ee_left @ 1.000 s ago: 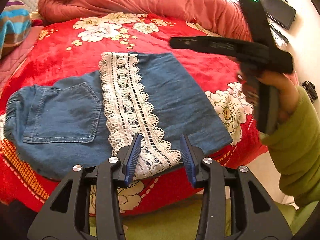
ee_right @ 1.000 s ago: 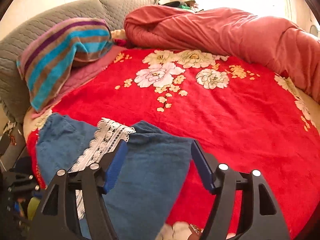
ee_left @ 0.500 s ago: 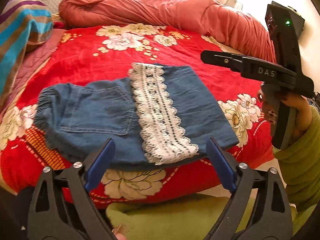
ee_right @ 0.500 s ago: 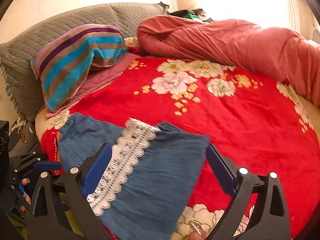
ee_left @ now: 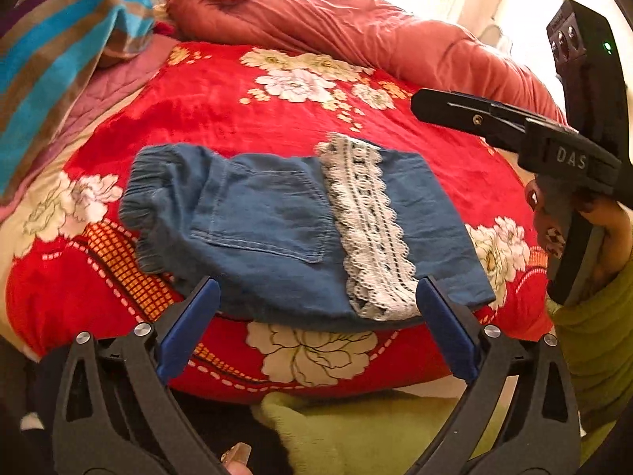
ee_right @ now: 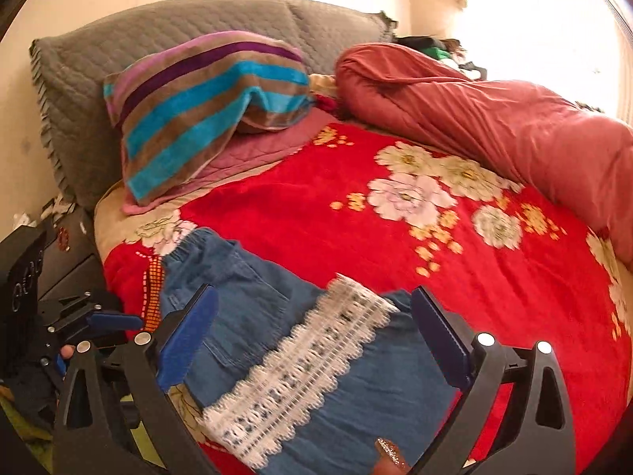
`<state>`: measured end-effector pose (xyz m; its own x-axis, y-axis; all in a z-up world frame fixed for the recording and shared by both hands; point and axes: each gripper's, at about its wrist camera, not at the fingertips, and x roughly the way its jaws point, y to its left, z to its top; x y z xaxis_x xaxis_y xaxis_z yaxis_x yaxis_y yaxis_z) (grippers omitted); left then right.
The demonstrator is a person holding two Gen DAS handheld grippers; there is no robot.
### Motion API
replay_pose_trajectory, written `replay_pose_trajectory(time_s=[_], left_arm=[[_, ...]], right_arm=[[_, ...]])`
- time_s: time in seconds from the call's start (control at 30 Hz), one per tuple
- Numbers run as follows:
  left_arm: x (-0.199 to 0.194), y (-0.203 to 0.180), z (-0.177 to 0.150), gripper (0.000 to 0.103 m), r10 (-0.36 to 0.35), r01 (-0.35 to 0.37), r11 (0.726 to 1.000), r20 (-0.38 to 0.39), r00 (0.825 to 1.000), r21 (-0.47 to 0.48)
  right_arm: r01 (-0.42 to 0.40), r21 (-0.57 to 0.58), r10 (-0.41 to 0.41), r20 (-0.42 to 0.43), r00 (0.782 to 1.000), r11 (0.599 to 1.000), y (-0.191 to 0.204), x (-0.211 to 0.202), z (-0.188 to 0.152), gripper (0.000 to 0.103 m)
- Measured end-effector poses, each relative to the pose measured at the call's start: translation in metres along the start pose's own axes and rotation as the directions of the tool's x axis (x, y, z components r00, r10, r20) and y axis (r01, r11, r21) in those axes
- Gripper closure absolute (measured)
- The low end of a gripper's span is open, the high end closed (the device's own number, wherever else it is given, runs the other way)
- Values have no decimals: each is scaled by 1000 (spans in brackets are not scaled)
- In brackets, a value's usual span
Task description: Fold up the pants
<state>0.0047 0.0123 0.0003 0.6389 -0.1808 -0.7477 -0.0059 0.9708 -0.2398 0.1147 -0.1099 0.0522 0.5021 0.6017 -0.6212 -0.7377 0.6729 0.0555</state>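
We hold the left gripper [ee_left: 316, 308] and right gripper [ee_right: 312, 316] clear, left jaws opening, right jaws wide, both empty, because the pants [ee_left: 277, 221] lie folded on the bed [ee_left: 245, 118].

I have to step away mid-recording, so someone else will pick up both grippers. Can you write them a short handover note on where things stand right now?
Left gripper: jaws opening, nothing between them, just short of the pants' near edge.
Right gripper: jaws wide open, empty, above the pants.
Pants: denim, lying folded into a compact rectangle near the front edge of the red floral blanket, white lace hem on top, back pocket showing.
Done: folds look made and the pants released.
Left: perhaps only checking or smoothing the fold.
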Motion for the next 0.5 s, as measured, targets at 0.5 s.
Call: replay_pose_trajectory(time_s=[0.5], left_arm=[[6, 93, -4, 10, -74, 77, 940, 23, 997, -333]], right_arm=[[-142, -145, 121, -149, 981, 979, 56, 82, 40, 6]])
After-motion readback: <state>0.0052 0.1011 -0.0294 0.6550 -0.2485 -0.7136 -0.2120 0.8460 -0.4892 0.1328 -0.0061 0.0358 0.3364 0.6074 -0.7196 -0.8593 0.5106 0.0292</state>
